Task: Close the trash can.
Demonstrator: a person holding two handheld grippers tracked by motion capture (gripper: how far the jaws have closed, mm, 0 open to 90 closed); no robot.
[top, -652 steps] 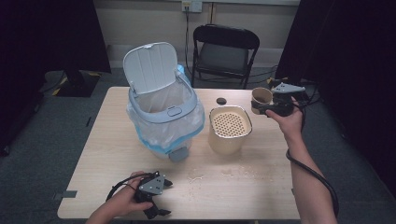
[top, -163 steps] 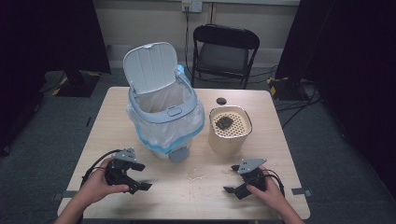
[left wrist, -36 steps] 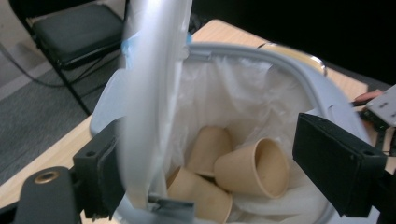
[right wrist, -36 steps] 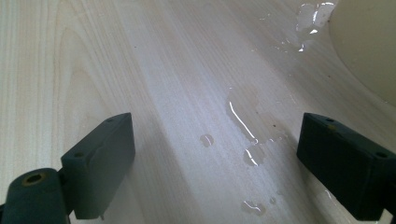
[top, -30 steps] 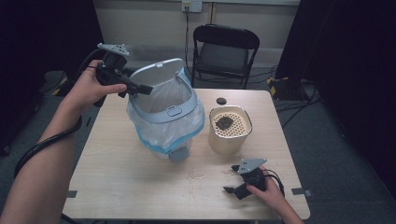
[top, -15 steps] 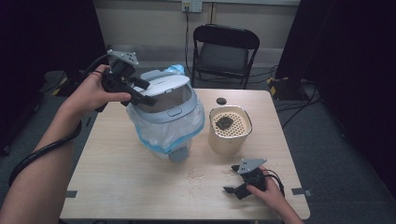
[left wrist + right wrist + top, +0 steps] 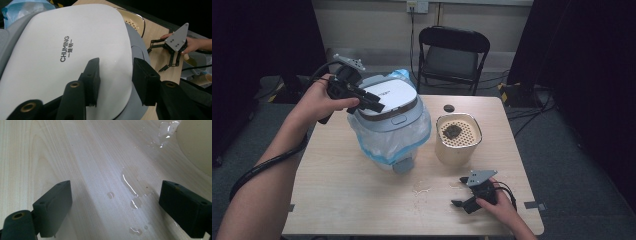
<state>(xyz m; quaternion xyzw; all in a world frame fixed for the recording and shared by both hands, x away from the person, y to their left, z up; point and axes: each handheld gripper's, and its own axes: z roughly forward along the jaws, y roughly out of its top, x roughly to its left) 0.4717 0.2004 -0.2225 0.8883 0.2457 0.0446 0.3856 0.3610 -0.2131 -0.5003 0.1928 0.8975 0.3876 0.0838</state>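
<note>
Left gripper (image 7: pixel 371 102) narrowed, empty, over bin lid (image 7: pixel 388 97); strainer pot (image 7: pixel 458 137) beside; right gripper (image 7: pixel 468 200) agape.

L gripper (image 7: pixel 371 103) narrowed, R gripper (image 7: pixel 463 202) wide

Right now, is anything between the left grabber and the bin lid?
No, nothing visible is. The left gripper sits right over the white lid of the bin, which is down. Its jaws have just been closing, narrow now, with only the lid's surface behind them and nothing pinched between.
</note>
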